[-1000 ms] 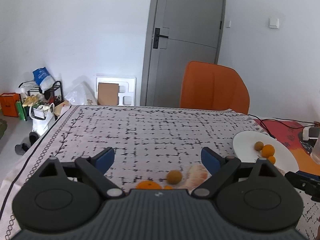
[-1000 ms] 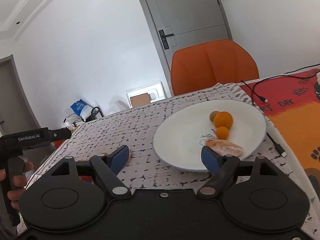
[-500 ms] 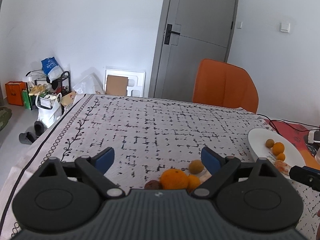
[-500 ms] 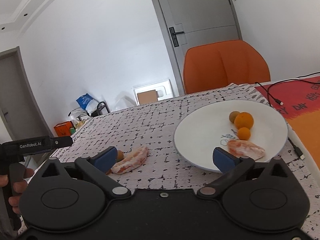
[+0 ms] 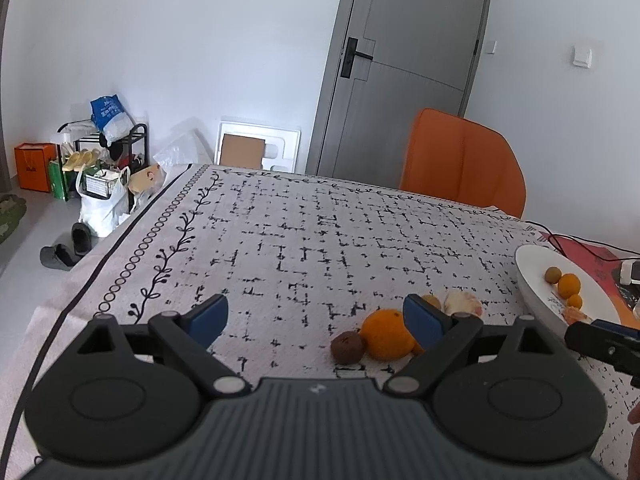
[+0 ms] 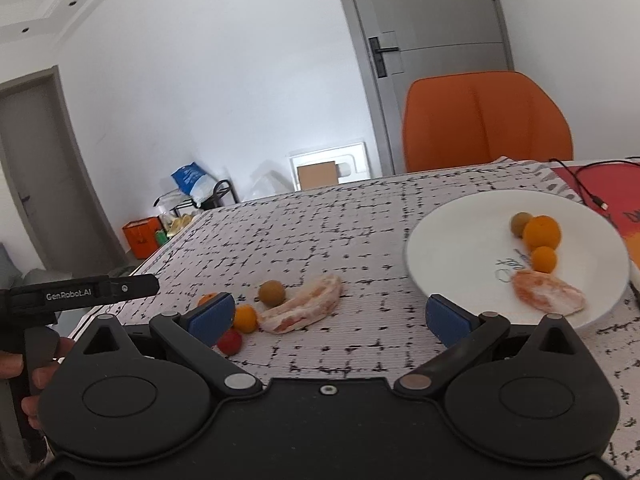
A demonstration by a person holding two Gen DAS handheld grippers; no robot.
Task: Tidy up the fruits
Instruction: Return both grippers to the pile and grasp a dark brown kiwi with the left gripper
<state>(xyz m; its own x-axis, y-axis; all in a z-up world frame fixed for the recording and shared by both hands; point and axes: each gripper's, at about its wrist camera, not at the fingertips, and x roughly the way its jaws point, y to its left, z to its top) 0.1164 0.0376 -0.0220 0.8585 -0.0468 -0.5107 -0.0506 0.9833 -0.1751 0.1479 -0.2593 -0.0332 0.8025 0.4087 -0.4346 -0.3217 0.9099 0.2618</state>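
Loose fruit lies on the patterned tablecloth: a big orange (image 5: 386, 334), a dark brown fruit (image 5: 348, 346), a small tan fruit (image 6: 272, 292), a small orange (image 6: 245, 318), a red tomato (image 6: 230, 342) and a peeled citrus segment (image 6: 304, 308). The white plate (image 6: 460, 240) holds a tan fruit (image 6: 521, 224), an orange (image 6: 542, 232), a smaller orange (image 6: 544, 259) and another peeled segment (image 6: 546, 298). My left gripper (image 5: 316, 318) is open, its right finger just in front of the big orange. My right gripper (image 6: 328, 316) is wide open over the cloth between the loose fruit and the plate, holding nothing.
An orange chair (image 6: 486, 120) stands at the table's far side before a grey door. A black cable (image 6: 580, 184) runs over the red mat right of the plate. The table's left edge (image 5: 120, 240) drops to a floor with bags and shoes. A hand holds the left gripper's handle (image 6: 36, 360).
The right gripper's jaws widened and it swung left off the plate, leaving the peeled segment there; the loose fruit came into its view. The left gripper shifted left, showing the big orange and brown fruit.
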